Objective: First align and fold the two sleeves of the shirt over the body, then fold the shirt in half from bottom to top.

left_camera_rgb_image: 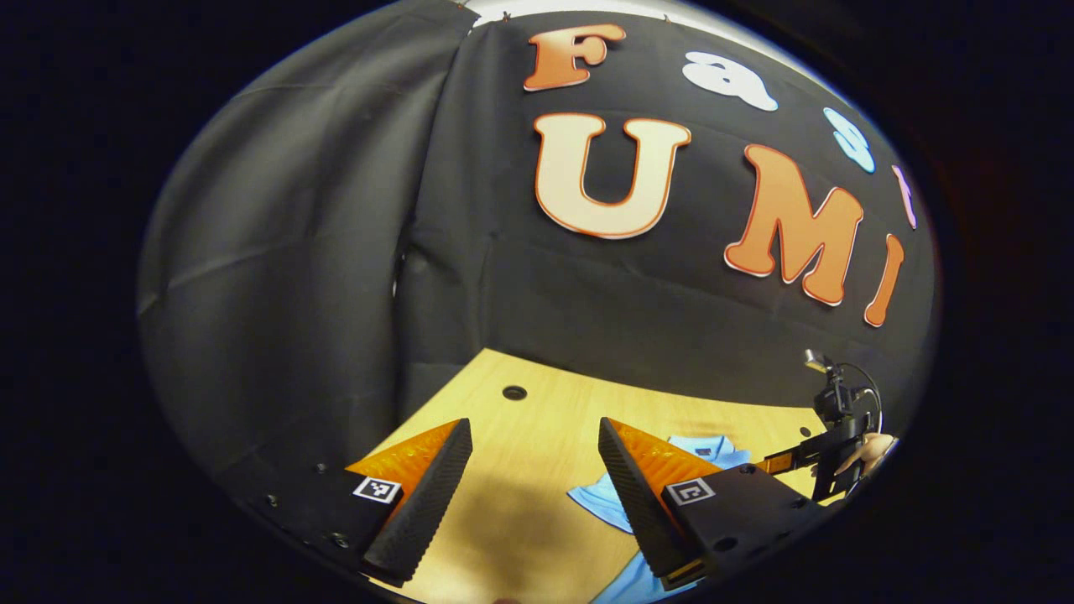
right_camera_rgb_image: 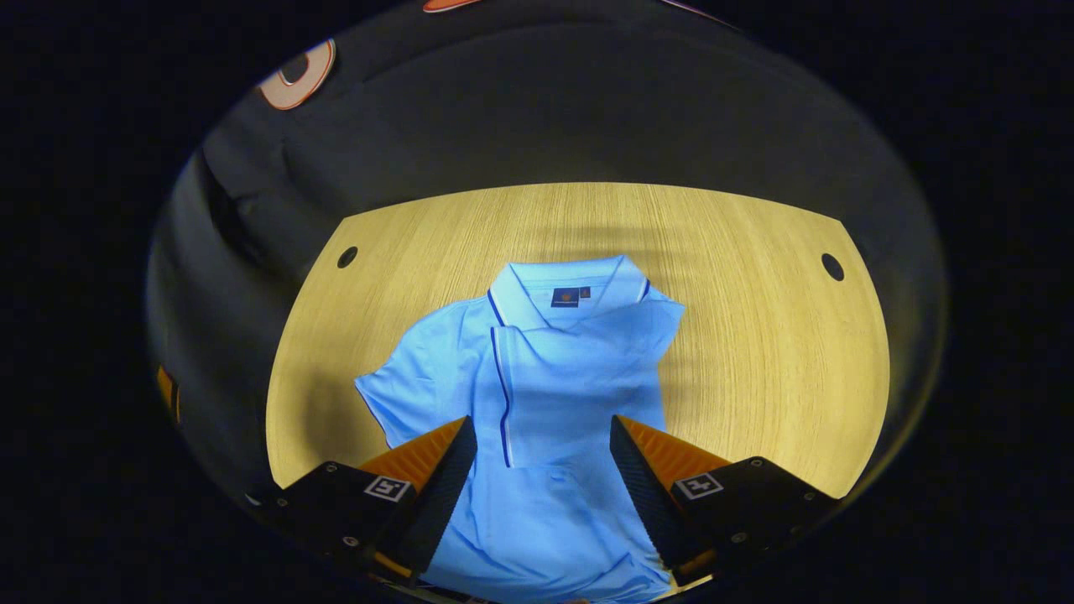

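Right gripper view: light blue polo shirt (right_camera_rgb_image: 545, 394) lies flat on the wooden table (right_camera_rgb_image: 755, 335), collar (right_camera_rgb_image: 570, 289) toward the far edge, hem toward the camera. One sleeve is folded over the body; its edge runs as a dark-piped line down the chest. The other sleeve (right_camera_rgb_image: 403, 386) lies spread out flat on the wood. Right gripper (right_camera_rgb_image: 544, 470) hovers over the lower body of the shirt, fingers spread wide with nothing between them. Bare wood on both sides of the shirt and beyond the collar; a round hole (right_camera_rgb_image: 346, 257) near each far corner of the table.

Left gripper view: left gripper (left_camera_rgb_image: 534, 478) hangs over bare wood near the table's corner, fingers wide apart, empty. Shirt edge sits just beside its one finger. The other gripper, held by a hand (left_camera_rgb_image: 868, 453), shows farther off over the shirt
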Demonstrator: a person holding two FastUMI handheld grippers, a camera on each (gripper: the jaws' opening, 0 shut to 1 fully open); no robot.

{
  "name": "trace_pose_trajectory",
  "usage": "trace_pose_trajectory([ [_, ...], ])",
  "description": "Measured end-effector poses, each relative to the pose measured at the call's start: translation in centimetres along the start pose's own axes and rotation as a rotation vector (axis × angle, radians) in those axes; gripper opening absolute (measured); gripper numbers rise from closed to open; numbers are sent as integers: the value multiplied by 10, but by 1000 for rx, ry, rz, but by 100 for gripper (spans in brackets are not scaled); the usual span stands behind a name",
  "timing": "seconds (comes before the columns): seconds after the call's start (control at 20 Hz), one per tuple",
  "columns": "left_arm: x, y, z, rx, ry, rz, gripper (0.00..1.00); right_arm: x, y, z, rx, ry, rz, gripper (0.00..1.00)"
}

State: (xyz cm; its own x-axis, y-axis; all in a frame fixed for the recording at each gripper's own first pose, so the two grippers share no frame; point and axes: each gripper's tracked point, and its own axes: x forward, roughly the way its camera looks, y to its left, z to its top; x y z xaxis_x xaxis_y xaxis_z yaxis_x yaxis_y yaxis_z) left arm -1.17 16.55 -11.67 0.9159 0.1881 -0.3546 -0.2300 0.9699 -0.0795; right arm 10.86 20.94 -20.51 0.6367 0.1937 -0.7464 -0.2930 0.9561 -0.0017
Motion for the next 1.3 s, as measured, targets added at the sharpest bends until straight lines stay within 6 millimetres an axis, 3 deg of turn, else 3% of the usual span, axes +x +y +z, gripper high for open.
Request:
trace_pose_trajectory([
  [0.2, 27, -33, -37, -25, 160, -23, 99, -16, -11, -32, 83, 36, 65, 98],
  [0.5, 59, -72, -100, -29, 421, -45, 99, -47, -66, -59, 140, 1, 26, 98],
  [0.55, 65, -74, -110, -42, 456, -30, 96, -52, -72, -63, 158, -6, 33, 98],
  [0.65, 77, -76, -128, -72, 532, -11, 99, -60, -84, -72, 196, -12, 51, 98],
  [0.95, 111, -91, -204, -125, 775, 30, 100, -70, -131, -104, 304, 5, 46, 98],
  [1.3, 136, -78, -243, -141, 890, 121, 100, -69, -170, -129, 393, 22, 26, 98],
])
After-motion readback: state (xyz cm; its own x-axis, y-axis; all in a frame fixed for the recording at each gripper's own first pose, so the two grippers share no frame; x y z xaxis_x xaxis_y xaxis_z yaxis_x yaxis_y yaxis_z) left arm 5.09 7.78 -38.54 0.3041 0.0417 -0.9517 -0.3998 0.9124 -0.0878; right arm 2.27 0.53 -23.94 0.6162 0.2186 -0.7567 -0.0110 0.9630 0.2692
